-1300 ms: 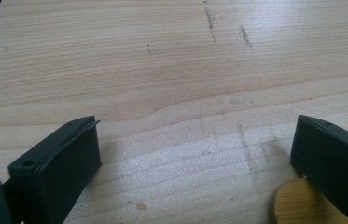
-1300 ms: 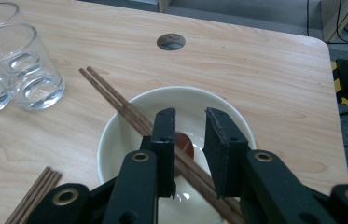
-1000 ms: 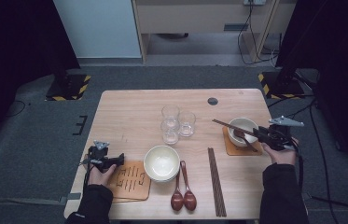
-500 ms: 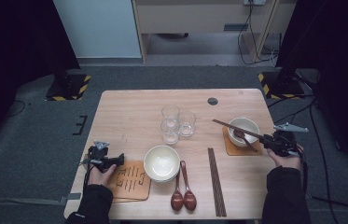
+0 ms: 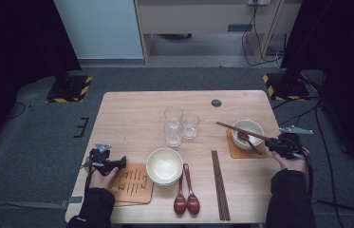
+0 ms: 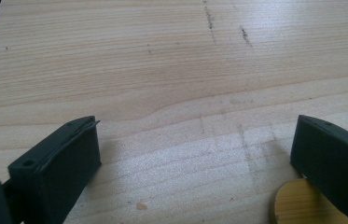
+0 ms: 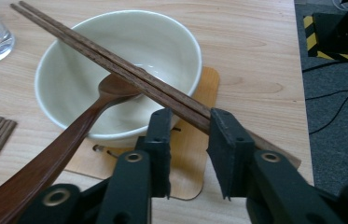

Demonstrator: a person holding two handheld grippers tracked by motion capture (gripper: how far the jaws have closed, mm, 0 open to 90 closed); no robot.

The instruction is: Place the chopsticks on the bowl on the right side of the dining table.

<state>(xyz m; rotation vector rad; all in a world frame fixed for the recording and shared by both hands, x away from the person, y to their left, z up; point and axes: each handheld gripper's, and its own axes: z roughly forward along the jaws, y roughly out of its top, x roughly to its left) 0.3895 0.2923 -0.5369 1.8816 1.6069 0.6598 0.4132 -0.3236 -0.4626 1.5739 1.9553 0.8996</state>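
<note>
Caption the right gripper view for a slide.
Right gripper at chopsticks laid across a bowl holding a spoon.

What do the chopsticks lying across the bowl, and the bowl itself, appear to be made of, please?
The chopsticks look like dark-stained wood: brown with fine lengthwise grain and a dull sheen. The bowl looks like glazed ceramic, though hard plastic can't be excluded: cream, smooth, with soft glossy highlights inside. The spoon resting in it seems to be reddish polished or lacquered wood.
</note>
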